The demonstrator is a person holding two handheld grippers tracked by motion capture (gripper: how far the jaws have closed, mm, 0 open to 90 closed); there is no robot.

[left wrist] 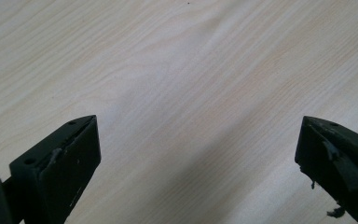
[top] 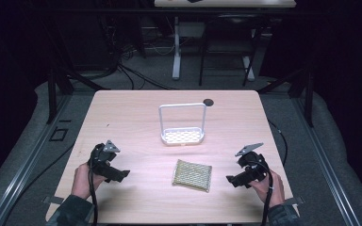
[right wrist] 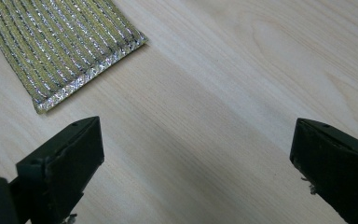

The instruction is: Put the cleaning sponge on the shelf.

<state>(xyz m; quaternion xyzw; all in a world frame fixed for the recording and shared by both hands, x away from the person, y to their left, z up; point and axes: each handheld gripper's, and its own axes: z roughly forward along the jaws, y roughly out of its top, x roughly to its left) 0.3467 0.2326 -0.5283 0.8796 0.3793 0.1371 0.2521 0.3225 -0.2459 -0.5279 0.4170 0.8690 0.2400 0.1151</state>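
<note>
A pale wooden table point(top: 136, 122) fills the middle of the high view, with dark floor around it. A white rack point(top: 182, 125) with a tall handle loop and a perforated base stands upright just above the centre of the frame. Below it and apart from it, slightly right of centre, a flat yellow-and-silver ribbed sponge point(top: 192, 174) lies on the wood.

At lower left, a hand holds the left gripper point(top: 120, 174) low over the table, its jaws wide apart over bare wood. At lower right, the right gripper point(top: 231, 180) points toward the sponge, its jaws also wide apart and holding nothing. In the right gripper view the sponge's corner sits in the upper left, beyond the jaws.
</note>
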